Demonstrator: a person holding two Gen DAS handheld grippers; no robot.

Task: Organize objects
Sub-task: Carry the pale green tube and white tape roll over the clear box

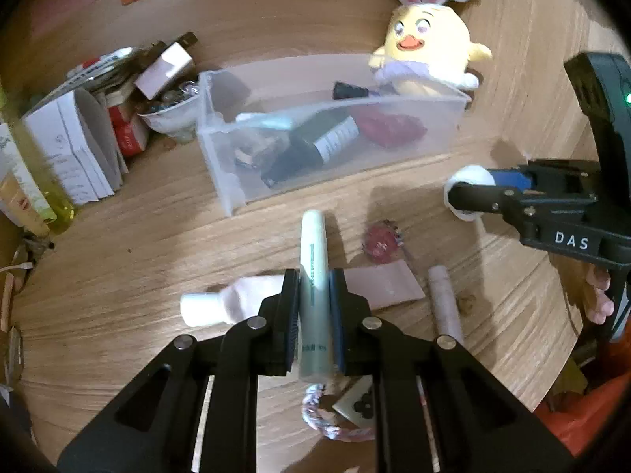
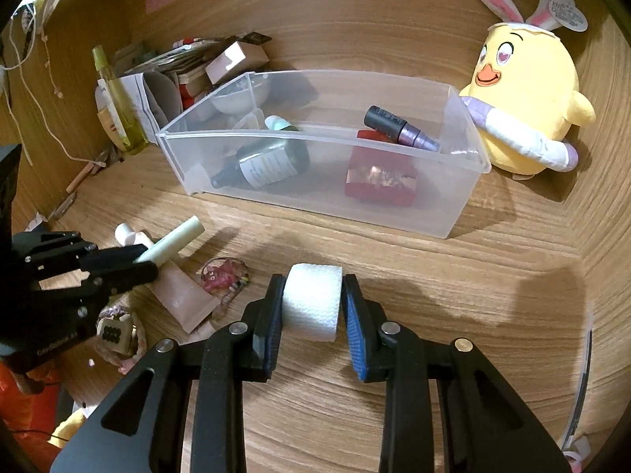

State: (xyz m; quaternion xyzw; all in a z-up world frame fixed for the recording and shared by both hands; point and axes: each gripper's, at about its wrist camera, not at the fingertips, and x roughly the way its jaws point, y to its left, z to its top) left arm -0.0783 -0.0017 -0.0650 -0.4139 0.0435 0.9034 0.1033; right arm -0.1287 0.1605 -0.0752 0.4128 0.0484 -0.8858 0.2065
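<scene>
Here, the left gripper clamps a smooth, pale-green cylindrical tube, its jaws closed flat against both sides. The right gripper pinches a white, dimpled foam-like cylinder between blue ribbed pads. Ahead of both jaws sits a translucent plastic bin containing a dark glass bottle and a red box.

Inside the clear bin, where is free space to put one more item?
Inside the clear bin, bare floor lies between the dark bottle and the red box. The left end, around the bottle and the mint tube, is crowded.
</scene>
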